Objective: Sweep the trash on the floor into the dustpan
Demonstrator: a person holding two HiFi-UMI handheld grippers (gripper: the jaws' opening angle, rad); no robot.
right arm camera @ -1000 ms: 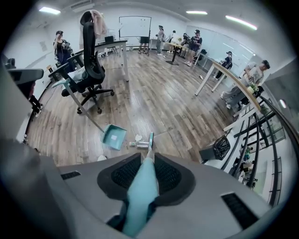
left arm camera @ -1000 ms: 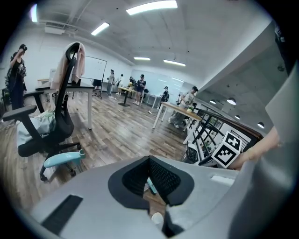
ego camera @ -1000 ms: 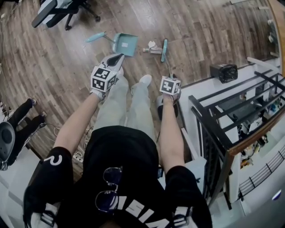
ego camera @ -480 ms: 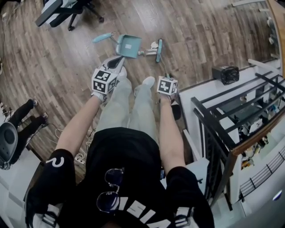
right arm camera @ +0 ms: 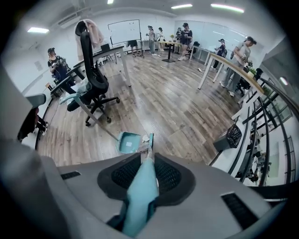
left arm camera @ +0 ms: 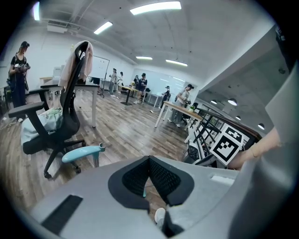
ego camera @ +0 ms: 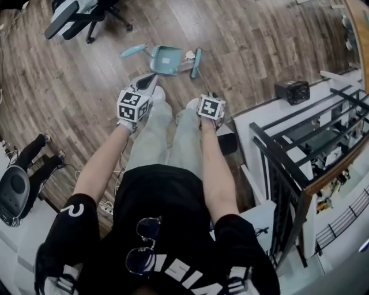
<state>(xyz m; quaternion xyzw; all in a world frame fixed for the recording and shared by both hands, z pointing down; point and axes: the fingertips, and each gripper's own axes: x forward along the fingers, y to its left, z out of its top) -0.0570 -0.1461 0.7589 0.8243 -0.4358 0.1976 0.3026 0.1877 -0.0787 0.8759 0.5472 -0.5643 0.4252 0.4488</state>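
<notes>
Right gripper [right arm camera: 148,158] clamps the broom handle [right arm camera: 140,193], cut off at 6 o'clock; left gripper [left arm camera: 149,159] jaws meet empty; trash [ego camera: 188,56] beside the dustpan [ego camera: 166,60] is indistinct.

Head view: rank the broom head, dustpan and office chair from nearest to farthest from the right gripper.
1. Broom head, just ahead of the right gripper.
2. Dustpan, farther ahead, to its left.
3. Office chair, far top left.
</notes>
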